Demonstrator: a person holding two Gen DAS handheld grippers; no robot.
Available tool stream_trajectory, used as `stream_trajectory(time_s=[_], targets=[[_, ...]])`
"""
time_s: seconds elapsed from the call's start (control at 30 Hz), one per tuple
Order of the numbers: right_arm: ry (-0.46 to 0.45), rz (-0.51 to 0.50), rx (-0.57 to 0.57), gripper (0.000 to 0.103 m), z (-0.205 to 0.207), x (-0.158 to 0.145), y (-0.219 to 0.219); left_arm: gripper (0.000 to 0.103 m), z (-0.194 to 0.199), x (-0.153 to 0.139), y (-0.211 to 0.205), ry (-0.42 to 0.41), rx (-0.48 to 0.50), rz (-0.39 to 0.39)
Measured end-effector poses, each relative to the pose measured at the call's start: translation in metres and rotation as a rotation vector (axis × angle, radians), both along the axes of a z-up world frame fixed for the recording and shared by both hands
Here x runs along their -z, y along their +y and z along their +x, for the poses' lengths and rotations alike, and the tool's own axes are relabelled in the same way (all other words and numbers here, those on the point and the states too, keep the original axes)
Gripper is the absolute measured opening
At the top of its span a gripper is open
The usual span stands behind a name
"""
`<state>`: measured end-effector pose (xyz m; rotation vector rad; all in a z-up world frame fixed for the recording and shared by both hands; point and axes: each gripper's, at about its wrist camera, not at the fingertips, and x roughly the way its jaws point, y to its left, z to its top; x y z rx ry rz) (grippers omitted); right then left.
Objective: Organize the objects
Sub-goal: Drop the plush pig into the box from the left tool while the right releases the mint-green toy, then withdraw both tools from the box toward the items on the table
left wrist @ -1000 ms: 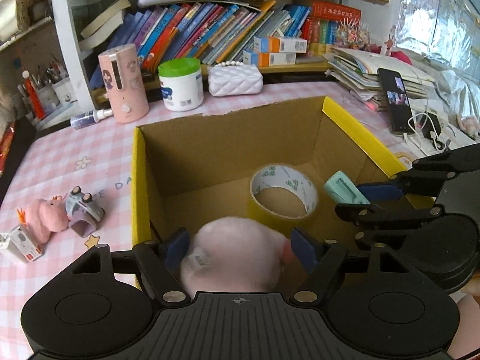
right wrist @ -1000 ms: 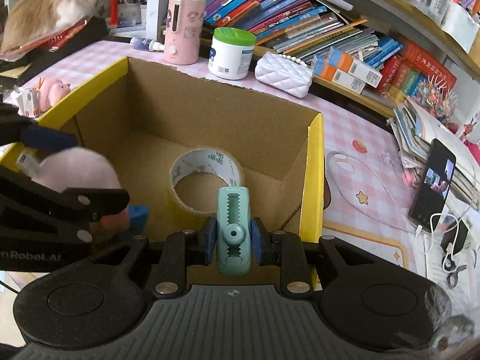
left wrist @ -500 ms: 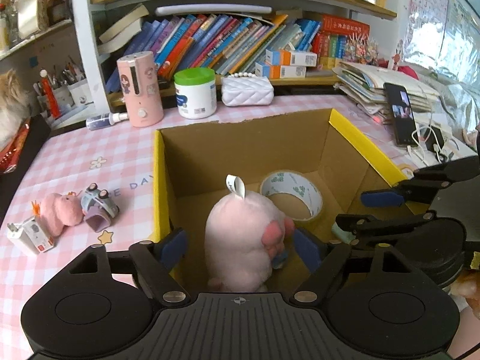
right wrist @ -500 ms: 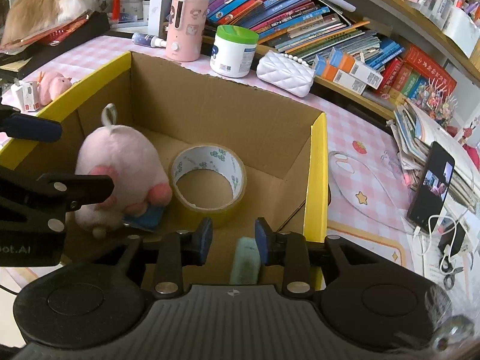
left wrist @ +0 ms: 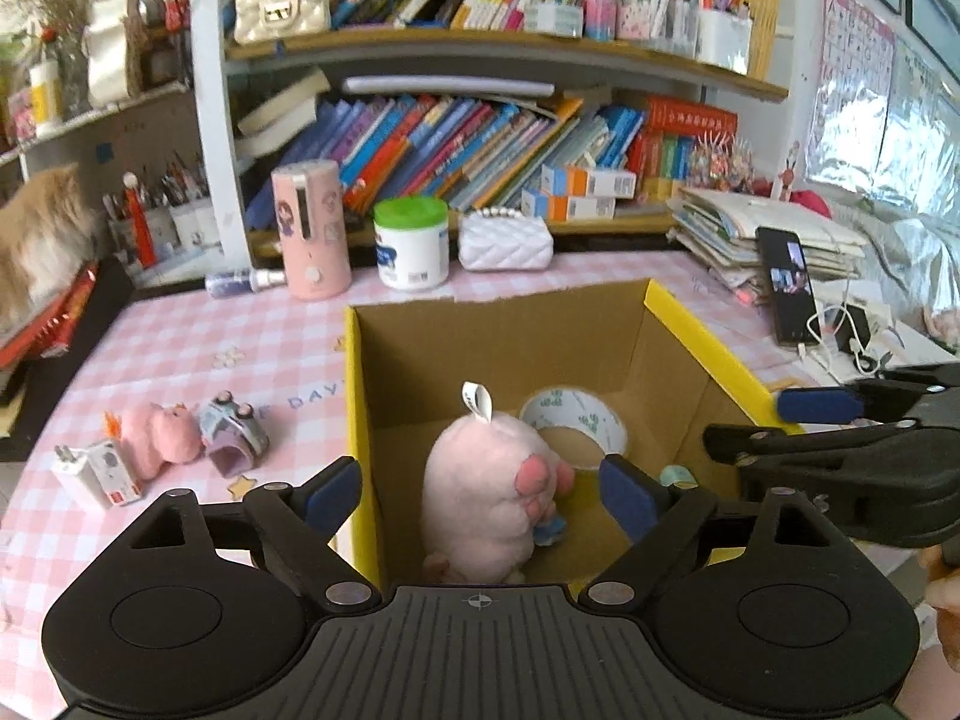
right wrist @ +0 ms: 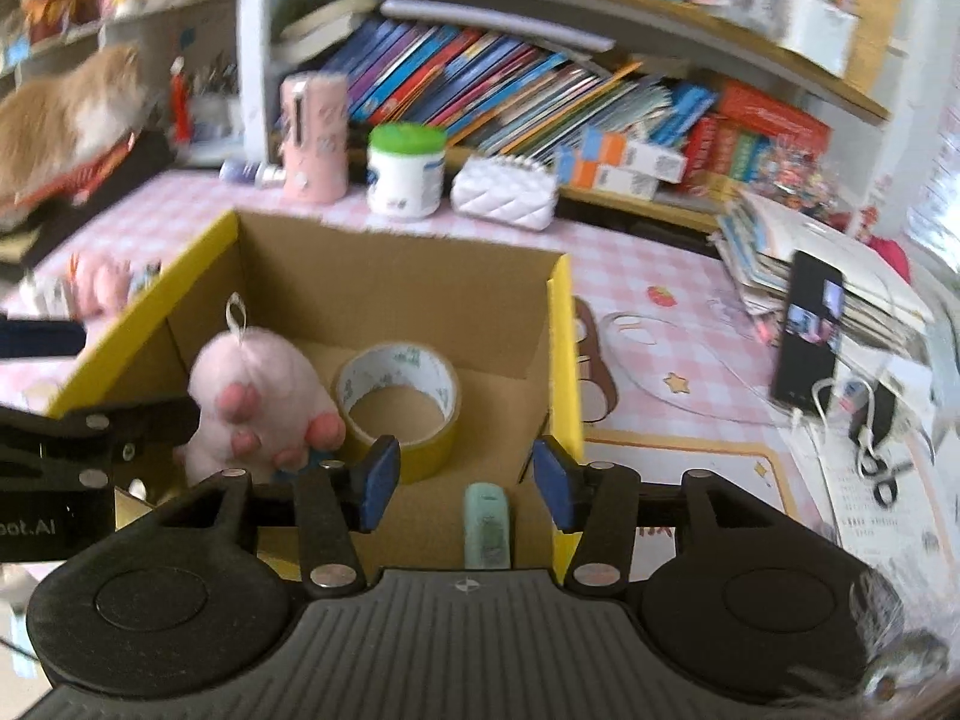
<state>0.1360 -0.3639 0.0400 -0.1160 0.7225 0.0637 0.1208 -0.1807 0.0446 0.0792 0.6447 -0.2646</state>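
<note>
A cardboard box with yellow flaps (left wrist: 690, 324) (right wrist: 564, 360) stands on the pink checked table. Inside it sit a pink plush toy (left wrist: 480, 492) (right wrist: 252, 396), a roll of tape (left wrist: 573, 420) (right wrist: 396, 402) and a mint green clip (right wrist: 487, 525) (left wrist: 675, 474). My left gripper (left wrist: 480, 495) is open above the box's near edge, with the plush standing free between its jaws. My right gripper (right wrist: 465, 477) is open above the box's near right corner, with the clip lying below it.
On the table left of the box lie a small pink toy (left wrist: 159, 438), a purple toy car (left wrist: 231, 435) and a white charger (left wrist: 96, 474). Behind it stand a pink dispenser (left wrist: 309, 228), a green-lidded jar (left wrist: 411, 243) and a white purse (left wrist: 504, 246). A phone (left wrist: 786, 288) leans at the right.
Both grippers opened and let go: the plush and the clip dropped into the box. Both grippers then rose and pulled back from the box.
</note>
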Motion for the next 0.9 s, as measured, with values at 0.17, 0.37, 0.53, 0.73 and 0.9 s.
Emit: stream_trajectory(time_s=[0.17, 0.37, 0.53, 0.73, 0.9], targets=[[-0.047, 0.069, 0.117, 0.049, -0.026, -0.009, -0.009, 0.093, -0.019, -0.005, 0.006, -0.047, -0.011, 0.007], [-0.074, 0.090, 0.216, 0.055, -0.058, -0.008, -0.006, 0.094, -0.039, -0.002, 0.017, -0.050, 0.021, 0.000], [-0.052, 0.100, 0.271, 0.059, -0.077, -0.003, 0.007, 0.094, -0.051, 0.010, 0.032, 0.002, 0.047, 0.005], [0.001, 0.092, 0.292, 0.061, -0.098, 0.010, 0.037, 0.094, -0.064, 0.025, 0.059, 0.079, 0.050, 0.011], [0.041, 0.078, 0.278, 0.064, -0.113, 0.019, 0.064, 0.094, -0.075, 0.029, 0.085, 0.108, 0.037, 0.001]])
